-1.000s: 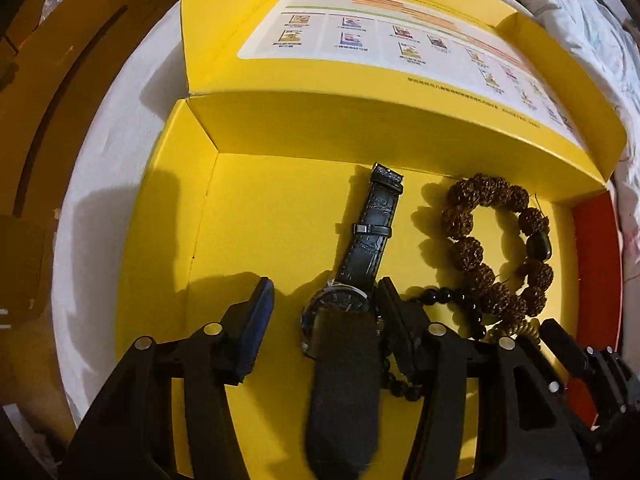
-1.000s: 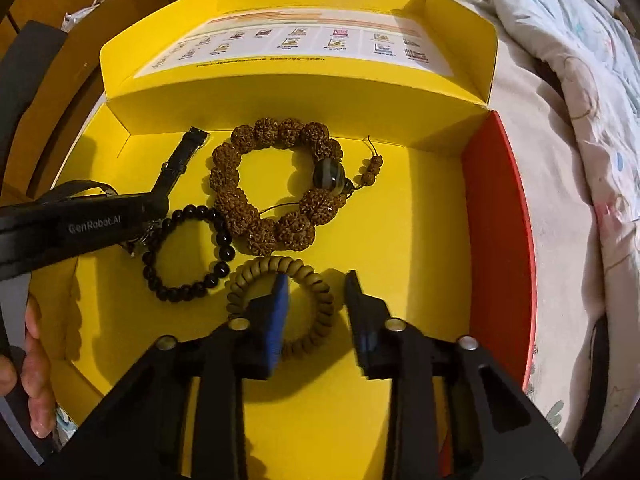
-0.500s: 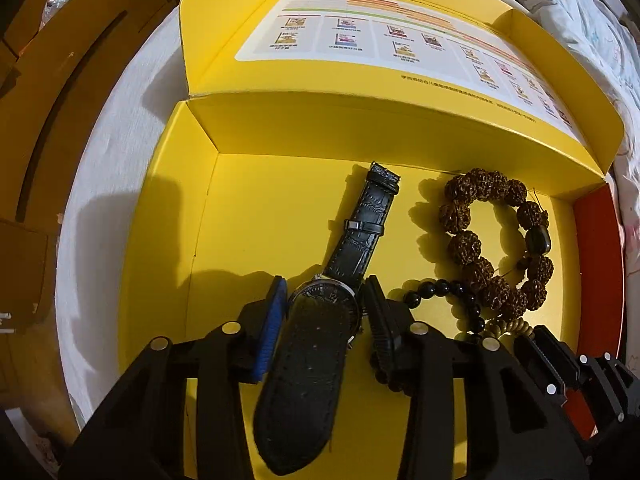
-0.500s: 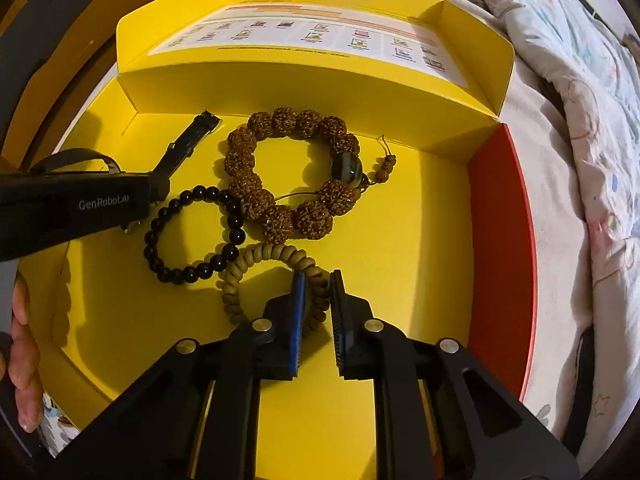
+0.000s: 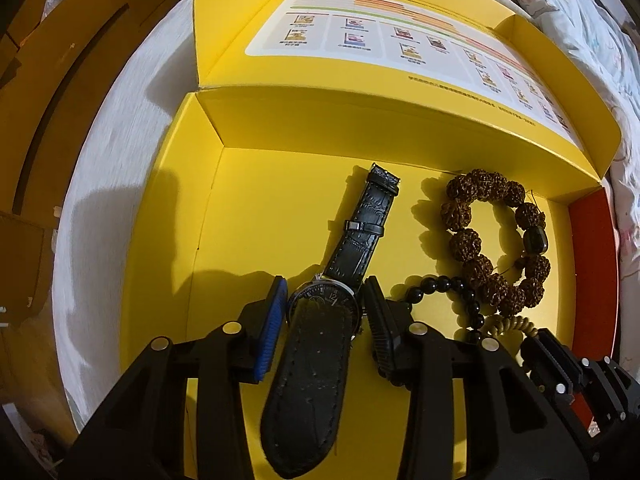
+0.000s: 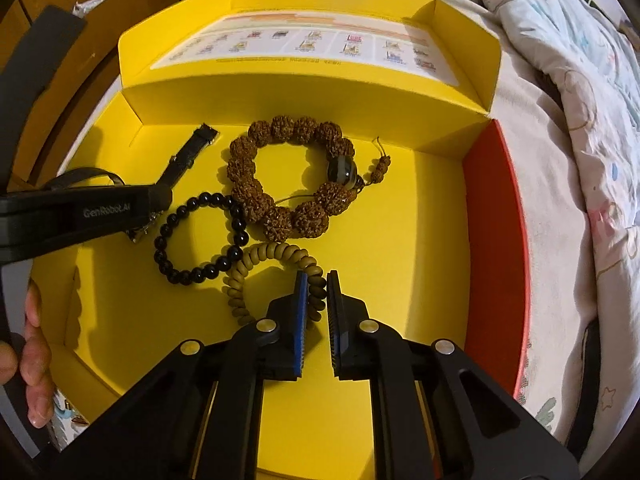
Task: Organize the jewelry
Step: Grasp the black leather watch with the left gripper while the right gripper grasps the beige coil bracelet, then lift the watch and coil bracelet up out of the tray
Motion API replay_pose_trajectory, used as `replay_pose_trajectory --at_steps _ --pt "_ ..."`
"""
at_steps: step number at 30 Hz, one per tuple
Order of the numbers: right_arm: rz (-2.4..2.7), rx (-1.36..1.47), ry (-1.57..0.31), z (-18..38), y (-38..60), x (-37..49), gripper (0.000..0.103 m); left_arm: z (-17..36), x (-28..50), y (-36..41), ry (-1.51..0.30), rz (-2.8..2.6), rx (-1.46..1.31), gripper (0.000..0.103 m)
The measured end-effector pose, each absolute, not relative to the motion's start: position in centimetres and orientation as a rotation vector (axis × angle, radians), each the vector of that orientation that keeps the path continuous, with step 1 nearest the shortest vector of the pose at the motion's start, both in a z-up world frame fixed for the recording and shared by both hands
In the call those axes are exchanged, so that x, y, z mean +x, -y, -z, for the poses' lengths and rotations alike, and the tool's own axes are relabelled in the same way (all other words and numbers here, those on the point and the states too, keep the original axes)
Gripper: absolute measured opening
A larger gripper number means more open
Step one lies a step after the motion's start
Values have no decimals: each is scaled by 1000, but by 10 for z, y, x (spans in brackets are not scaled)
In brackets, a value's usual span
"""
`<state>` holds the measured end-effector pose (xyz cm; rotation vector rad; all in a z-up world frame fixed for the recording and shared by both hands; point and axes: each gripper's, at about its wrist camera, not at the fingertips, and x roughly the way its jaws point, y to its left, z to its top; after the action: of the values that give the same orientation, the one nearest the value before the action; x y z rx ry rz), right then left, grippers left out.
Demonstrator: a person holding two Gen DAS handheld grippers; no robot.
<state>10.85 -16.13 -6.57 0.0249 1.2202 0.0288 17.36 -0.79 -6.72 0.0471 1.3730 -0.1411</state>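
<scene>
The left claw pinches the case of a black wristwatch from both sides, its near strap lying back between the fingers and the far strap stretched out over the box floor. Gripping the rigid case rather than the floppy leather is likely what gives a firm hold, so the whole watch can be moved without twisting. The right claw is pressed together on the near rim of an olive coil bracelet, whose loop is pulled into a long oval; a pinch on one strand is all such a soft ring offers.

Everything lies in an open yellow box that rests on a bed, its printed lid folded back, presumably to leave the tray open from above. The largest piece, a brown seed-bead bracelet, sits near the back wall. A black bead bracelet lies just in front of it and touches it, between the watch and the coil. All four pieces crowd the middle, so I judge each claw has taken an outer piece to draw apart. A hand shows at the left edge.
</scene>
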Motion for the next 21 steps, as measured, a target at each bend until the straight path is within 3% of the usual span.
replay_pose_trajectory --at_steps 15,21 --pt "-57 81 -1148 30 170 99 10 50 170 7 -1342 141 35 38" --pt "-62 86 -1119 14 171 92 10 31 166 3 -1322 151 12 27"
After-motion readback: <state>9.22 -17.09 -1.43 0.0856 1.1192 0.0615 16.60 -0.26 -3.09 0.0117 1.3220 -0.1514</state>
